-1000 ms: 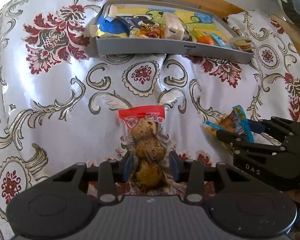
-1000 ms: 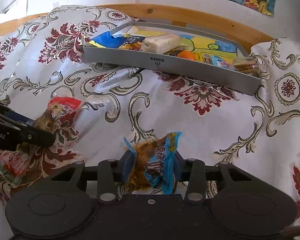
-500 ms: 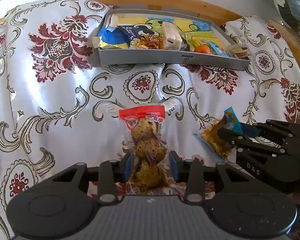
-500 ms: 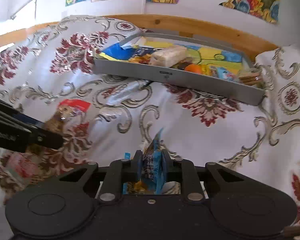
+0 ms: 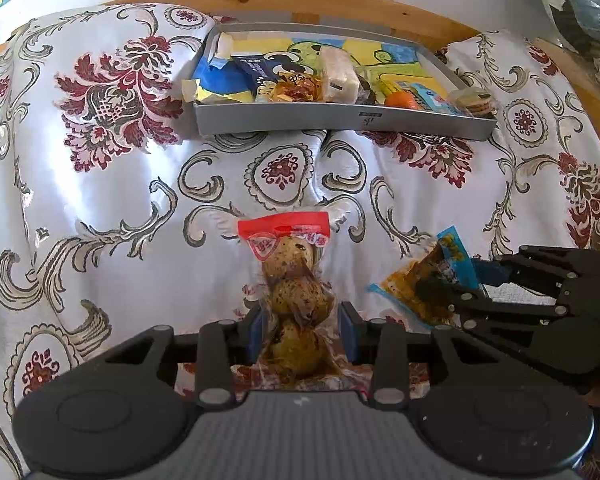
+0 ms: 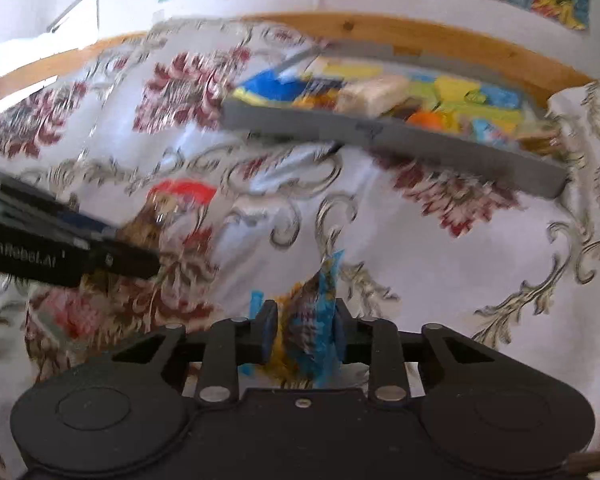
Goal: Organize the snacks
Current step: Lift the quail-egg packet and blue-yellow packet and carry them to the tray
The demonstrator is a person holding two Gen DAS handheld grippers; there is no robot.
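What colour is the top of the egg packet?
Red, with a white heart logo on the egg packet; clearest in the left wrist view.

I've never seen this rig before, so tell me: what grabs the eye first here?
Two snack packs held at once: the left gripper clamps a clear pack of speckled eggs, and the right gripper pinches a blue-and-orange snack packet. Behind them, a grey tray crammed with snacks sits on the floral tablecloth.

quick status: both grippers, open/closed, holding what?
Left gripper: closed on the egg snack pack with the red top.
Right gripper: closed on the blue and orange snack packet.
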